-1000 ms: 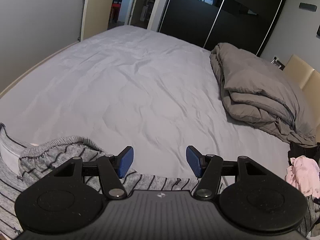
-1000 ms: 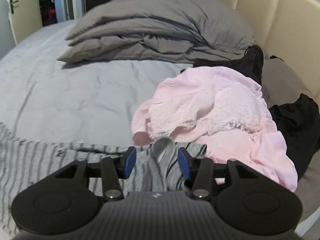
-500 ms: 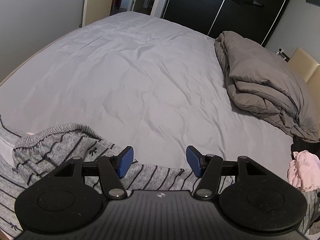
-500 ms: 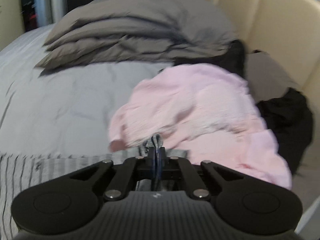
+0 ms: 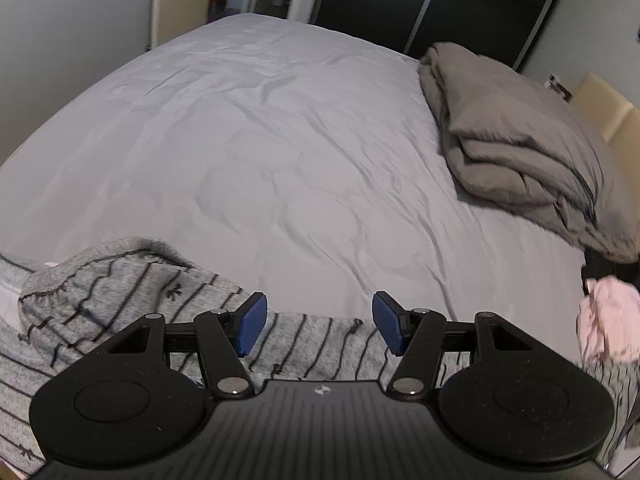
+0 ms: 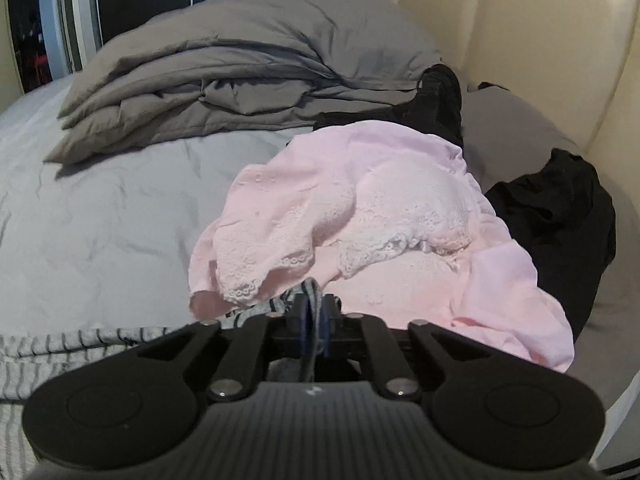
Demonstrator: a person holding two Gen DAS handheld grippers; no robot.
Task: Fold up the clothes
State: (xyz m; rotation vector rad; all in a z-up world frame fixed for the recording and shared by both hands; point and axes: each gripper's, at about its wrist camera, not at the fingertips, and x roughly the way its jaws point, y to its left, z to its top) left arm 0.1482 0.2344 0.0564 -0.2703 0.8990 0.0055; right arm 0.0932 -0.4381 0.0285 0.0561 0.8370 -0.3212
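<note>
Here the striped garment [image 6: 276,304] is pinched by the right gripper [image 6: 314,320] near the bed's headboard edge, while the left gripper [image 5: 318,326], wide open and empty, must be closed on it next.

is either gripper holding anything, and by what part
The right gripper pinches a bunched edge of the striped garment. The left gripper is open, holding nothing.

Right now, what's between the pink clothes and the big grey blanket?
In the right wrist view, bare sheet on the left, and a black garment touching both the pink clothes and the blanket on the right.
</note>
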